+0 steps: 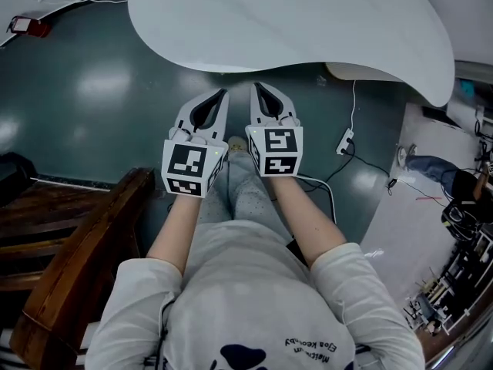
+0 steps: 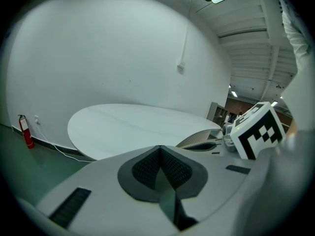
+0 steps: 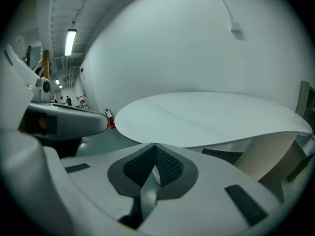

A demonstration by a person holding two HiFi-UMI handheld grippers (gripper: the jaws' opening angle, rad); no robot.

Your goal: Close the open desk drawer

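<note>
Jaws on left gripper (image 1: 223, 93) are pressed together with nothing between the pads. Same for right gripper (image 1: 256, 85): tips meet, empty. Both are held side by side, close but apart, in front of the person's body. They point toward the near edge of the white desk (image 1: 293, 21), and the tips sit just short of that edge in the head view. Each marker cube faces up at the camera. Desk top is rounded and bare in both gripper views. A ribbed pale base (image 3: 268, 154) sits under its right side. The drawer can't be made out in any view; only the top and base of the desk show. Dark green floor (image 1: 85, 91) lies below. A brown wooden chair (image 1: 85, 237) is at the person's left. A white power strip (image 1: 346, 139) with a cable lies on the floor to the right, near the desk's right edge. A red fire extinguisher (image 2: 25, 132) stands by the far wall.
</note>
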